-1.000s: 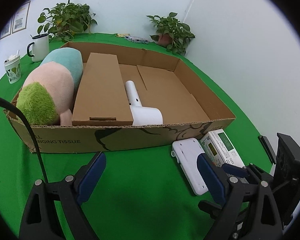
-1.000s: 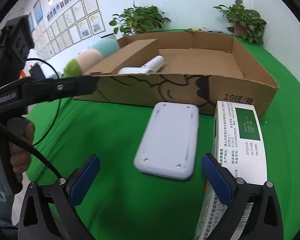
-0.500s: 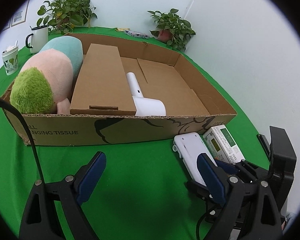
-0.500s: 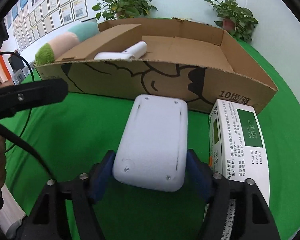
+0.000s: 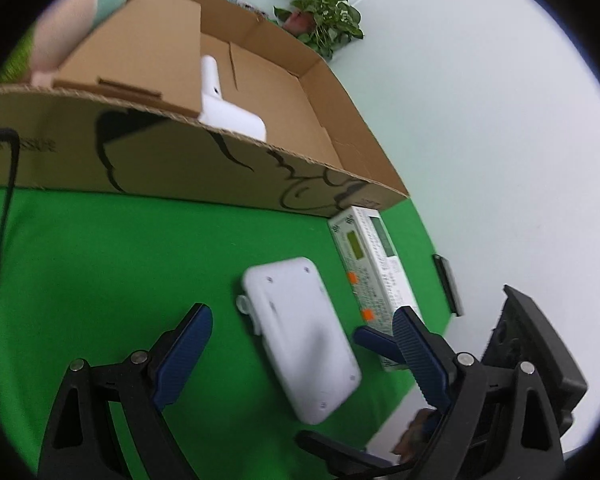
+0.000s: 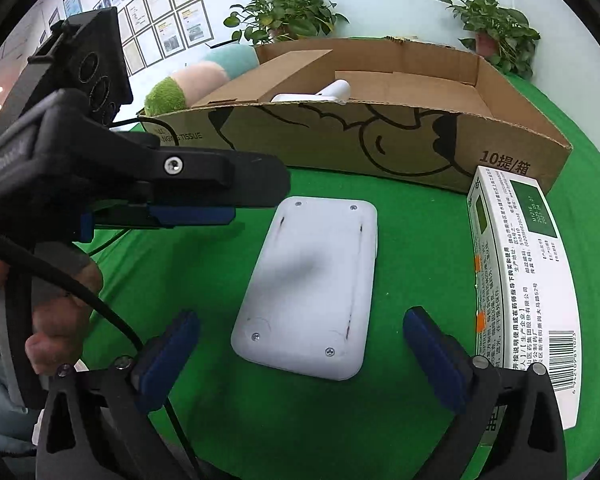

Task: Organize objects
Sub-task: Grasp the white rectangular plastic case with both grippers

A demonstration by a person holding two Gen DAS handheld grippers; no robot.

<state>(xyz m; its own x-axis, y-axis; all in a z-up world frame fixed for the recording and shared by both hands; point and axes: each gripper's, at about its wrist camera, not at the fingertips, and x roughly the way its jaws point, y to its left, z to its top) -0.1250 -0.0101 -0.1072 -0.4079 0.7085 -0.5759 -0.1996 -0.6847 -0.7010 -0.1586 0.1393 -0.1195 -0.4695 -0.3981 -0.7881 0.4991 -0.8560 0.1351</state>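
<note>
A white flat device (image 6: 312, 284) lies on the green cloth in front of the cardboard box (image 6: 340, 140); it also shows in the left wrist view (image 5: 300, 336). My right gripper (image 6: 300, 352) is open, its blue pads on either side of the device's near end, not touching. My left gripper (image 5: 304, 352) is open just above the device; one of its fingers (image 6: 204, 184) crosses the right wrist view. A white and green medicine box (image 6: 516, 280) lies to the right, also in the left wrist view (image 5: 372, 268). The box holds a plush toy (image 6: 188, 84), a folded cardboard piece (image 5: 148, 44) and a white handled tool (image 5: 224, 104).
Potted plants (image 6: 288, 12) (image 6: 496, 28) stand behind the box by the wall. A black cable (image 5: 4, 208) hangs at the left. The table's right edge (image 5: 444, 280) runs close to the wall. Framed papers (image 6: 160, 32) hang on the left wall.
My right gripper, which was shut on the white device half a second ago, has opened and let it go. My left gripper has swung down and right, over the device.
</note>
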